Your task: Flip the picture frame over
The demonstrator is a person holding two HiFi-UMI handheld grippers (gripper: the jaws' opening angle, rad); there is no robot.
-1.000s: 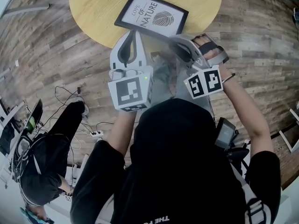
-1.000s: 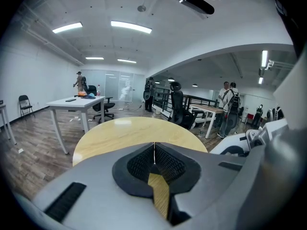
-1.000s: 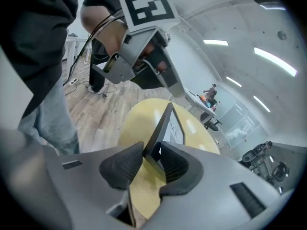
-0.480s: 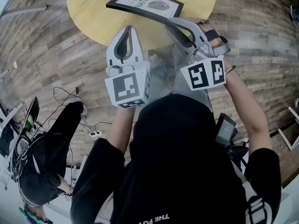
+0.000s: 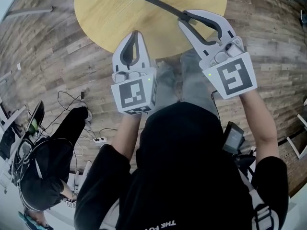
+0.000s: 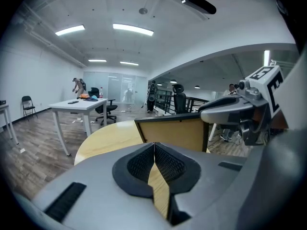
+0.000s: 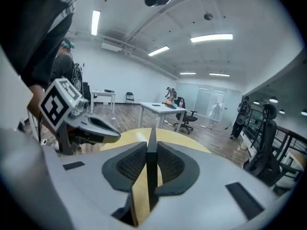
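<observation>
The black picture frame [image 5: 148,1] stands tilted up on edge over the round wooden table [image 5: 100,13]; in the head view only its thin dark edge shows. My right gripper [image 5: 186,18] holds its near end, its jaws closing on the rim. In the right gripper view, the frame's edge [image 7: 150,186] runs straight between the pads. The left gripper view shows the frame's tan back [image 6: 172,133] facing me, with the right gripper [image 6: 225,111] at its right end. My left gripper [image 5: 135,33] is shut and empty at the table's near edge, apart from the frame.
A person in black [image 5: 48,162] sits on the wooden floor to the left among cables and a power strip [image 5: 98,138]. White tables and office chairs [image 6: 79,104] stand farther off in the room.
My right gripper has risen and rolled with the frame, tipping it from lying print side up to standing on edge. The left gripper has stayed put.
</observation>
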